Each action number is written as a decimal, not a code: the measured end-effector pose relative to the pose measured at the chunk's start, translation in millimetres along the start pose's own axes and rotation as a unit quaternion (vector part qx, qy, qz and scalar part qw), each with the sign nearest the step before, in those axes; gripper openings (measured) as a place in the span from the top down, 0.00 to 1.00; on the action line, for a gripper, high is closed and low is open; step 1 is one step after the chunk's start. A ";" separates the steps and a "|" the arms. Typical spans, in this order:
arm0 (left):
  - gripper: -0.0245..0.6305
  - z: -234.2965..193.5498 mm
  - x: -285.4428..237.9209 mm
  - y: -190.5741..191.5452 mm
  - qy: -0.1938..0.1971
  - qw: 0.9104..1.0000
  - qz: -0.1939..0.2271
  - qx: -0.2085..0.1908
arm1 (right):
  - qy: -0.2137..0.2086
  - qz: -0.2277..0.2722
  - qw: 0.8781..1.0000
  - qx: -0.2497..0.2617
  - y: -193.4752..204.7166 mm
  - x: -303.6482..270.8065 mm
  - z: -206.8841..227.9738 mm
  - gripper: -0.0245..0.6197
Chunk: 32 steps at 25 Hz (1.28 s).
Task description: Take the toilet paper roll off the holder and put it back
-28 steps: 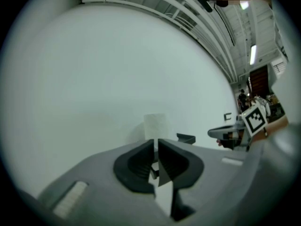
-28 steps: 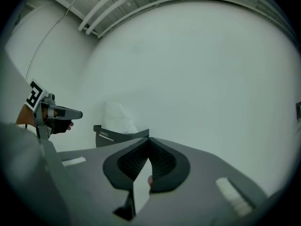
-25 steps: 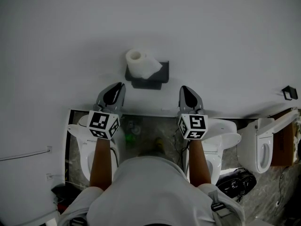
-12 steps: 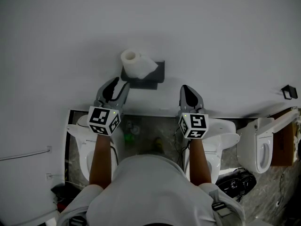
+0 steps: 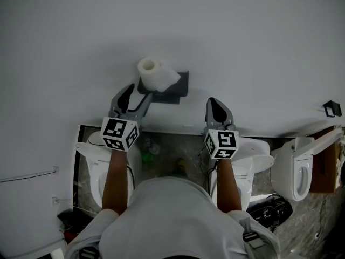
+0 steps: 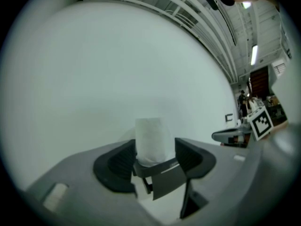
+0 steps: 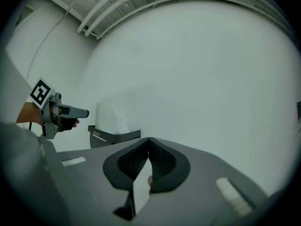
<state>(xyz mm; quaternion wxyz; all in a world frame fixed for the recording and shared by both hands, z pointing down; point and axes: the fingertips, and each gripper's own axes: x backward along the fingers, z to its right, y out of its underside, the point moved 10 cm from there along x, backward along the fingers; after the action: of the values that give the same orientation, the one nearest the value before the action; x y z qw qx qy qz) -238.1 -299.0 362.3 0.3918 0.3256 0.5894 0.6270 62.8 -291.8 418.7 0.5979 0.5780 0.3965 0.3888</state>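
While our right gripper (image 5: 213, 102) is hanging shut, we are opening our left gripper (image 5: 140, 90), its jaws flanking the toilet paper roll (image 5: 153, 72) on the holder (image 5: 180, 85).

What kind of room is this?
Probably a bathroom set-up, maybe a showroom: a toilet paper roll sits on a holder on the wall, and several toilets stand side by side below.

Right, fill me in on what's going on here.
A person faces a white wall, a hand-held gripper in each hand. The left hand-held gripper has just been opening its jaws at the toilet paper roll on its dark holder, not pressing it. The right hand-held gripper is shut and empty.
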 end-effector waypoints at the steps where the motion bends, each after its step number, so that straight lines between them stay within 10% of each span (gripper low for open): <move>1: 0.57 -0.3 -3.1 0.5 0.000 1.000 -0.001 0.000 | 0.001 0.000 1.000 0.000 0.9 -0.9 1.5 0.96; 32: 0.43 -12.1 -73.8 -0.8 0.022 1.000 0.005 0.007 | 0.033 -0.016 0.999 -0.002 14.4 -0.5 32.1 0.96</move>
<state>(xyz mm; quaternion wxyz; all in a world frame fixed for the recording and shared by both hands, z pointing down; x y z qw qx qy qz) -213.1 -369.3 364.3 0.3735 0.3173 0.6008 0.6315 92.2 -304.1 433.7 0.5918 0.5569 0.4249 0.3988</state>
